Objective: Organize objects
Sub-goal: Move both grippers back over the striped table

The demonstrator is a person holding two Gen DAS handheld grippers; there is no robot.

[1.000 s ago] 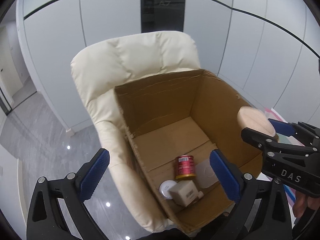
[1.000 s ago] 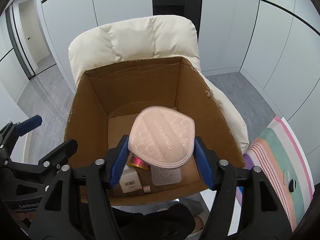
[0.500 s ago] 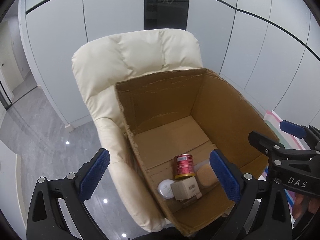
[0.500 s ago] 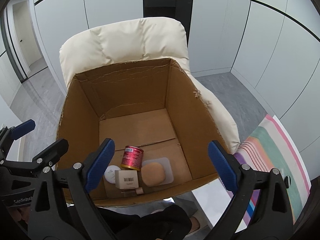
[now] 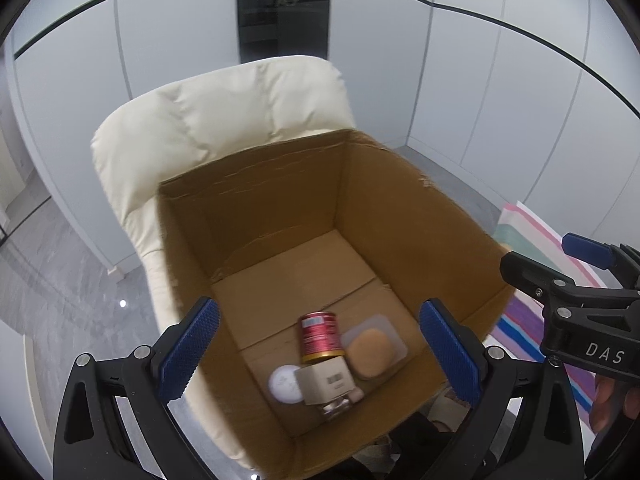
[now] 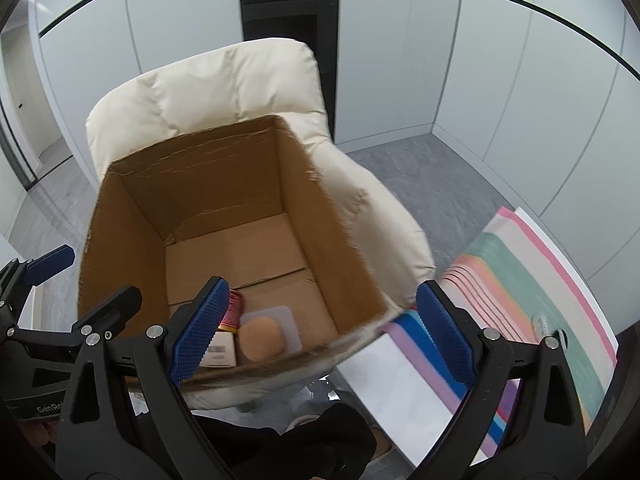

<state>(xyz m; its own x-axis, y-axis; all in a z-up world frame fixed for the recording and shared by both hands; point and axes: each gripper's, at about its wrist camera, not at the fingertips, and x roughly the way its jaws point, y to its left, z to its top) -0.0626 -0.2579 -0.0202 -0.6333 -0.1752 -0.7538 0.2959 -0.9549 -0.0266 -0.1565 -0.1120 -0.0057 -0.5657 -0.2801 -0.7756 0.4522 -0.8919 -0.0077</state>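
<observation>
On the left, the left gripper [image 5: 320, 354] hangs above the near end of an open cardboard box [image 5: 400, 208], its blue pads spread wide with nothing between them. The box sits on a cream padded chair [image 5: 224, 120]. On the box floor, from left to right, lie a white round lid [image 5: 285, 384], a small beige carton [image 5: 326, 382] just beside it, a red can [image 5: 320, 336] on its side behind the carton, and a tan round pad [image 5: 370, 354] resting on a clear flat tray [image 5: 394, 334]. Something small and shiny shows below the carton, too blurred to name. Further right, the right gripper [image 6: 320, 336] is also spread and empty, over the box's near right corner, beside a striped cloth [image 6: 520, 280].
</observation>
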